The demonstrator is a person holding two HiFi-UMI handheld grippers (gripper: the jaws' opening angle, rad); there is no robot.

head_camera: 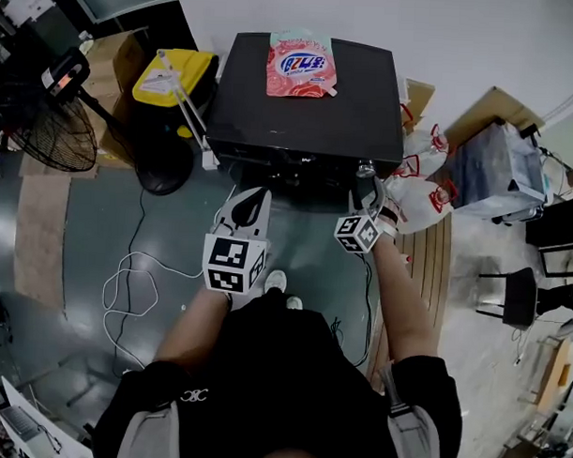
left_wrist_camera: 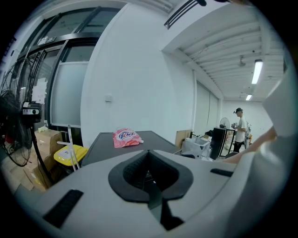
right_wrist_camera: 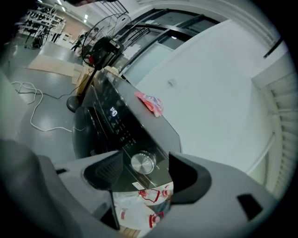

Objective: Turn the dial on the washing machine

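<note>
I am holding my right gripper (right_wrist_camera: 146, 173) with its jaws spread wide and nothing pinched. The round brushed-silver dial (right_wrist_camera: 142, 162) of the glossy black washing machine (right_wrist_camera: 104, 124) is showing in the gap between them, straight ahead along the jaws. Both pads are standing clear of its rim, and I cannot tell whether the tips are already level with the knob or just short of it.

From the head view, the dial (head_camera: 366, 168) is sitting at the right end of the washing machine's (head_camera: 300, 116) front control panel, just beyond the tip of my right gripper (head_camera: 368, 191), so this hand is plainly the nearer one. My left gripper (head_camera: 253, 202) is hanging further back, in front of the middle of the machine. Its jaws are pressed together on nothing (left_wrist_camera: 150, 180).

The dial's axis is pointing out of the panel toward me, roughly in line with my right jaws. I am judging that the coming move turns on keeping that line: easing straight in until the pads flank the rim, closing, then rolling my wrist about that axis.
</note>
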